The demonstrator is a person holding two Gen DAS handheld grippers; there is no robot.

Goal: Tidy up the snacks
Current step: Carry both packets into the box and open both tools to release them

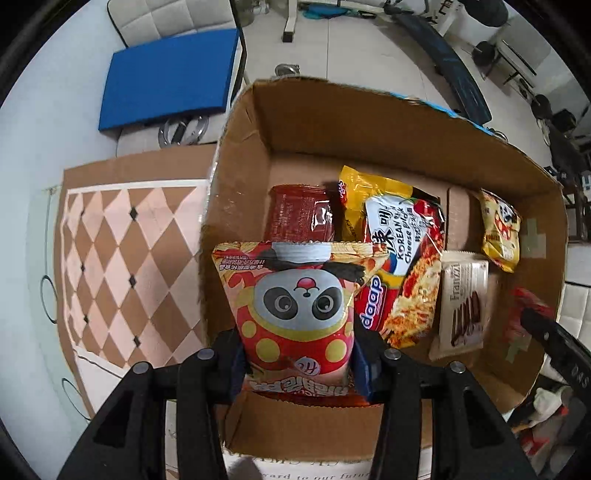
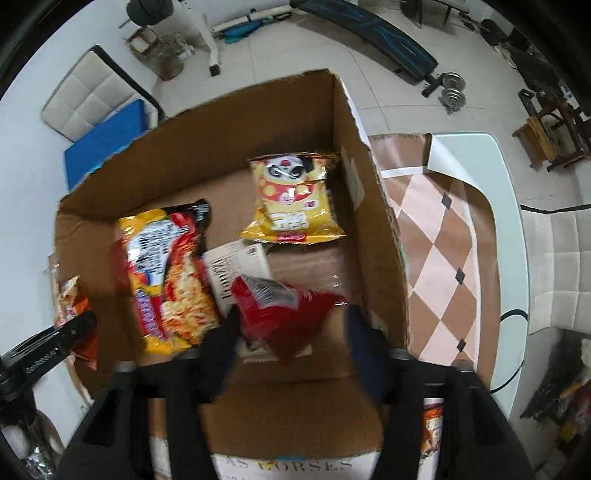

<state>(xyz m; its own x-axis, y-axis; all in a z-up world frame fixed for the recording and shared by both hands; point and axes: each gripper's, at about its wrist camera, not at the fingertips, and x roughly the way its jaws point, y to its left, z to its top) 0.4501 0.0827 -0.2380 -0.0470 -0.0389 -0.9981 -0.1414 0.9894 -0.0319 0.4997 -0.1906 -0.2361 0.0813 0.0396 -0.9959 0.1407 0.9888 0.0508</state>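
Currently left gripper [image 1: 299, 363] jaws are clamped on the lower end of a red panda bag [image 1: 295, 314], pads pressing both sides, bag hanging over the near-left corner of the box [image 1: 369, 125], not set down. Right gripper [image 2: 291, 345] jaws stand wide, fingers [image 2: 221, 339] well apart; a red pack [image 2: 284, 314] sits between them, blurred, right pad clear of it, so no grip; can't tell if the left pad touches. Both grippers point down into the box. On the box floor, left wrist view: dark red pack [image 1: 301, 214] just past the panda bag, yellow bag [image 1: 364, 192] beside it, noodle pack [image 1: 402, 266] overlapping the yellow one, wafer pack [image 1: 461, 306] right of the noodles, small yellow panda bag [image 1: 500, 229] near the right wall. Right wrist view shows the same noodle pack [image 2: 166, 277] on the left, the wafer pack [image 2: 236, 273] partly under the red pack, the yellow panda bag [image 2: 291, 199] towards the far right corner. Box stands on a desk [image 1: 33, 206] with a checkered mat [image 1: 122, 266]. Beyond: blue pad [image 1: 170, 77] on a chair [image 1: 173, 16], tiled floor [image 1: 351, 51], weight bench [image 2: 365, 37].
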